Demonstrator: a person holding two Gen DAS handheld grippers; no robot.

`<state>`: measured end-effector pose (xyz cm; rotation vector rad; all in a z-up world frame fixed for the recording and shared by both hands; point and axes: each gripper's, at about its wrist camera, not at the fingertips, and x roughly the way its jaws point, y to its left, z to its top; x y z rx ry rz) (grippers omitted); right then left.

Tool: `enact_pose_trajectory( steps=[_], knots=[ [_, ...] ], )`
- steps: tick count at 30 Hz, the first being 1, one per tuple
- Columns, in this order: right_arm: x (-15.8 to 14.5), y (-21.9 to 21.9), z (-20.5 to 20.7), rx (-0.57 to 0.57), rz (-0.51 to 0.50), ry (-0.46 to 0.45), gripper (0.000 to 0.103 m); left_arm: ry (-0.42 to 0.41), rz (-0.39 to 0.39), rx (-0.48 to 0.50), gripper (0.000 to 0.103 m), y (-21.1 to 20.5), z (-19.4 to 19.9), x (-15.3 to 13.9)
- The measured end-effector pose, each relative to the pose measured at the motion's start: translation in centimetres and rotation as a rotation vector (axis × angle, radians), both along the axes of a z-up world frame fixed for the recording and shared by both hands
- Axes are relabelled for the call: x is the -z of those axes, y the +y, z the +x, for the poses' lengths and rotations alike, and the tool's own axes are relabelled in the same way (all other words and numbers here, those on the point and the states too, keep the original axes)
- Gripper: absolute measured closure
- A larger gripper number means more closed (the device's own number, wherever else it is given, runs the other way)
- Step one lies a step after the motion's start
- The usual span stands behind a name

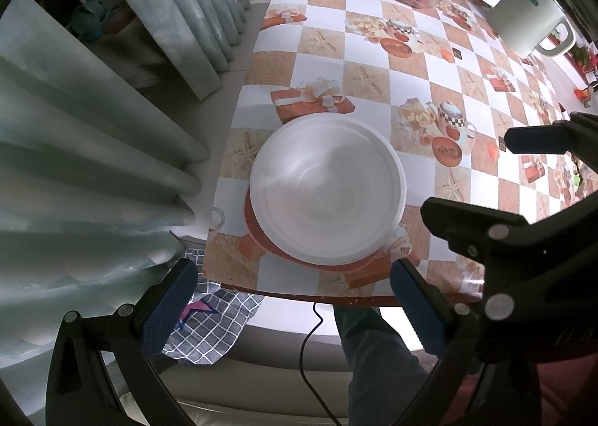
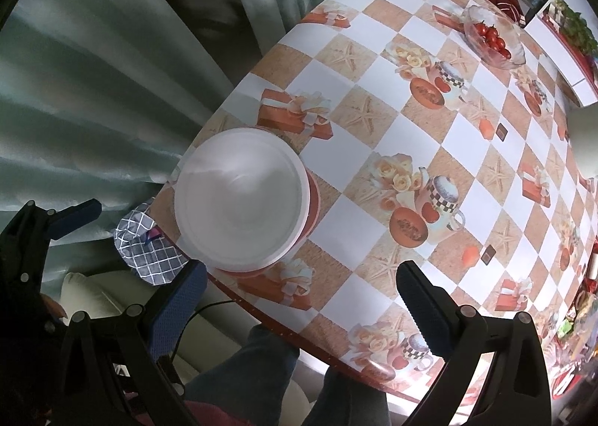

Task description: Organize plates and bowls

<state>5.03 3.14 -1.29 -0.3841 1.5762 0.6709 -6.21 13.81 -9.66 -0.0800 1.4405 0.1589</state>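
I am holding both my left tongs (image 1: 287, 299) and right tongs (image 2: 299, 295) apart, empty, with the white bowl (image 1: 327, 188) lying just beyond them near the table's (image 1: 373, 63) near-left corner.

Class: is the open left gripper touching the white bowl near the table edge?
Apart. The left wrist view shows the left gripper open, both pads short of the white bowl, tablecloth visible between.

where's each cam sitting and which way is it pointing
Left wrist: on the left gripper, jaws open, looking down at the white bowl near the table edge; right gripper and a trouser leg show.
Right wrist: on the right gripper, jaws open, further right, facing the table; left gripper shows.
Shared: bowl, tomato dish, checked cloth.
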Motion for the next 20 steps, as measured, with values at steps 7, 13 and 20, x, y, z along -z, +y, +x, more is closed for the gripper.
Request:
enact_pose_trajectory(
  steps=[7,13,20],
  knots=[
    [0.21,-0.03,-0.1,0.0,-0.004,0.007,0.001,0.007,0.001,-0.006,0.0,-0.03,0.16,0.1],
    [0.43,0.05,-0.25,-0.008,-0.001,0.014,0.001,0.019,0.01,-0.006,0.0,-0.14,0.1,0.29],
    [1.03,0.54,-0.14,-0.02,0.017,0.03,0.001,-0.047,0.046,-0.022,0.0,0.12,-0.18,-0.16]
  ],
)
